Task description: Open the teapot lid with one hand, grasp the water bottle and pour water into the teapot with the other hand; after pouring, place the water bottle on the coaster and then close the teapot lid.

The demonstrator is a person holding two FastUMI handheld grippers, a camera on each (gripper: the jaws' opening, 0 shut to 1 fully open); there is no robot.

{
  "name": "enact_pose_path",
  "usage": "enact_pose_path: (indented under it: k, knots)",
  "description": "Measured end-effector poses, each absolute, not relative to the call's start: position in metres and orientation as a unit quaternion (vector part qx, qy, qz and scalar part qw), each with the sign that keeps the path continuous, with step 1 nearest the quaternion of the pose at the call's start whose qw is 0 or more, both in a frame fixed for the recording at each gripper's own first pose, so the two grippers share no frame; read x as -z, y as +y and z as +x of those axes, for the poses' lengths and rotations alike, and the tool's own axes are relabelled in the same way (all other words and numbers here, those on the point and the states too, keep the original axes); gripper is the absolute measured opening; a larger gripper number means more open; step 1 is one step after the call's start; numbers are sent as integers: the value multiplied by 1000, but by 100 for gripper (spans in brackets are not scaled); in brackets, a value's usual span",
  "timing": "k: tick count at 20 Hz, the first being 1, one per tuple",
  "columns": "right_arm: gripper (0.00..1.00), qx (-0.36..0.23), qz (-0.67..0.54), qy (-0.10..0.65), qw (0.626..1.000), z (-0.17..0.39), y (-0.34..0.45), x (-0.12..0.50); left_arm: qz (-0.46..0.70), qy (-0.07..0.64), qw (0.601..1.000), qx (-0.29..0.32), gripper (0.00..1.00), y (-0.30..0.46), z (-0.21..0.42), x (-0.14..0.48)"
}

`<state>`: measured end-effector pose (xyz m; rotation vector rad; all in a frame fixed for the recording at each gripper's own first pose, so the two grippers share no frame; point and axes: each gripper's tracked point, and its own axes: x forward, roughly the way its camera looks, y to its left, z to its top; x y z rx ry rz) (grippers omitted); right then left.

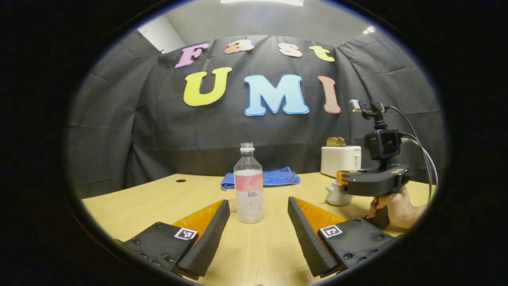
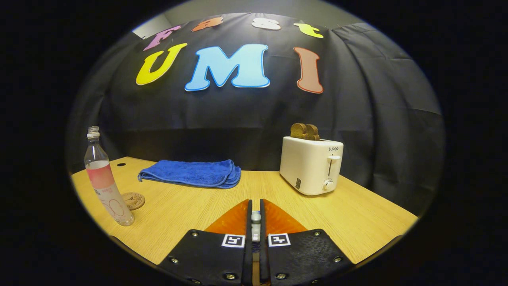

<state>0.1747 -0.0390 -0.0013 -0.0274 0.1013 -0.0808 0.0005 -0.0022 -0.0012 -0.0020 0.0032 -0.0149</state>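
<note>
A clear water bottle (image 1: 249, 186) with a pink label stands upright on the table, a little beyond my open left gripper (image 1: 258, 202) and in line with the gap between its fingers. The right gripper view has the bottle (image 2: 105, 182) at far left, with a round wooden coaster (image 2: 133, 200) just behind it. My right gripper (image 2: 256, 204) is shut on a small white knob (image 2: 256, 217), the teapot lid's. From the left gripper view, a hand holds that gripper (image 1: 373, 180) right over the white teapot (image 1: 337, 195). Whether the lid is lifted I cannot tell.
A folded blue towel (image 2: 192, 173) lies at the back of the wooden table (image 2: 357, 222). A white toaster (image 2: 311, 165) with two slices of bread stands at the back right. A small dark hole (image 1: 180, 180) marks the tabletop's far left.
</note>
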Motion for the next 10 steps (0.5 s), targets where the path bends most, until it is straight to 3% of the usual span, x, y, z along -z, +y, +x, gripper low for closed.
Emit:
enact_pose_path:
  k: [10]
  knots:
    - [7, 19, -8, 17, 1000, 159, -29, -24, 0, 1, 1000, 0, 100, 1, 3, 1]
